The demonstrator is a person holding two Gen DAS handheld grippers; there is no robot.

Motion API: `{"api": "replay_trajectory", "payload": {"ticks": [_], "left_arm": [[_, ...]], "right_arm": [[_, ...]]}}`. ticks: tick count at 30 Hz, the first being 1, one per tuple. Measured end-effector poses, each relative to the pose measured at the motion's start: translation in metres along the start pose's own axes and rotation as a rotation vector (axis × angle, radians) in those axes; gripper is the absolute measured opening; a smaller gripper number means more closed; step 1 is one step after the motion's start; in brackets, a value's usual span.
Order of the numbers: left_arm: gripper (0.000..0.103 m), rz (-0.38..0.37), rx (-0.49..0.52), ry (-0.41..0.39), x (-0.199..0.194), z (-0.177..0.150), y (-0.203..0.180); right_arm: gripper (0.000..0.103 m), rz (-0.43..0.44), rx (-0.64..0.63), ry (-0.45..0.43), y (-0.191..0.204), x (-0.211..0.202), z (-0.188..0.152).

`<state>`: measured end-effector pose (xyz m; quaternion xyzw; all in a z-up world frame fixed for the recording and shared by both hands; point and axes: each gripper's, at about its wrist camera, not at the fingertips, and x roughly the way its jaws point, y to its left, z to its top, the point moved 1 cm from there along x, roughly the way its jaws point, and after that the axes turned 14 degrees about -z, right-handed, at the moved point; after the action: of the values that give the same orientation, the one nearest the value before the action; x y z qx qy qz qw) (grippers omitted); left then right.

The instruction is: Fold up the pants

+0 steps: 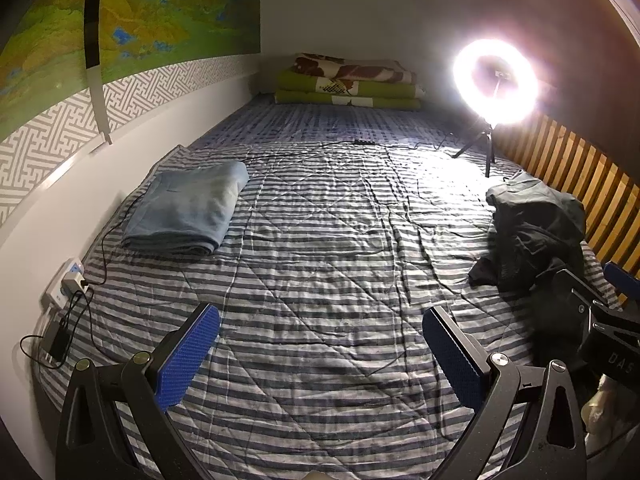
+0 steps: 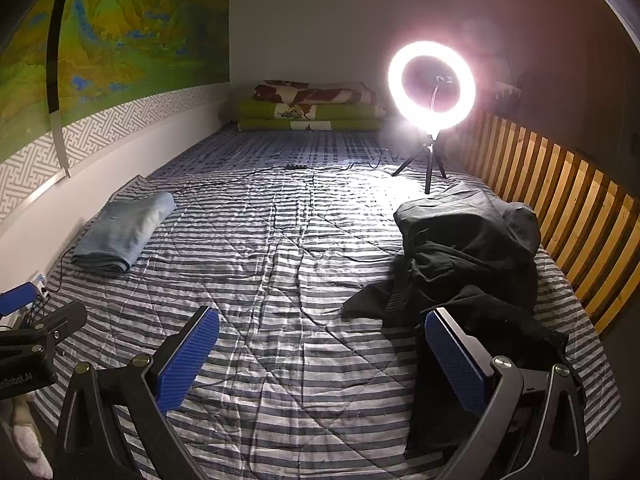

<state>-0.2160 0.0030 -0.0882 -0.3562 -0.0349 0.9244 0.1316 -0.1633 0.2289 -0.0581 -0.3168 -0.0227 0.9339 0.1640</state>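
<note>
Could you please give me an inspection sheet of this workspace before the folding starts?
Surface: striped quilt on the bed, creased.
Job's things: dark pants crumpled in a heap by the slatted rail; light blue garment lies folded near the wall.
Clutter: ring light on a tripod; stacked bedding at the far end.
Grippers: left hand-held gripper open, empty; right hand-held gripper open, empty.
Cables: black cable across the quilt; power strip at the wall.
Surroundings: map poster.
</note>
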Motion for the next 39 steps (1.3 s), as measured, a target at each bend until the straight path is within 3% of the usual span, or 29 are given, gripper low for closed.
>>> {"api": "replay_trajectory", "payload": {"ticks": [10,15,19,26,33,39], "left_arm": [[0.103,0.002,0.009,0.012,0.009,0.002,-0.002],[0.103,0.007,0.002,0.018,0.017,0.003,0.002],[0.103,0.009,0.000,0.029,0.025,0.004,0.003],[0.103,0.011,0.005,0.052,0.043,0.002,0.003],[0.103,0.027,-0.038,0.082,0.065,0.002,0.018],[0.103,0.040,-0.047,0.111,0.081,0.000,0.029]], "right_arm": [[0.102,-0.005,0.003,0.015,-0.009,0.016,0.001],[0.102,-0.027,0.008,0.011,-0.030,0.038,0.006],[0.102,-0.020,0.042,0.057,-0.054,0.064,0.014],[0.102,-0.116,-0.002,0.093,-0.094,0.130,0.042],[0.102,-0.147,-0.008,0.182,-0.122,0.213,0.079],[0.102,-0.189,-0.002,0.284,-0.132,0.280,0.089]]}}
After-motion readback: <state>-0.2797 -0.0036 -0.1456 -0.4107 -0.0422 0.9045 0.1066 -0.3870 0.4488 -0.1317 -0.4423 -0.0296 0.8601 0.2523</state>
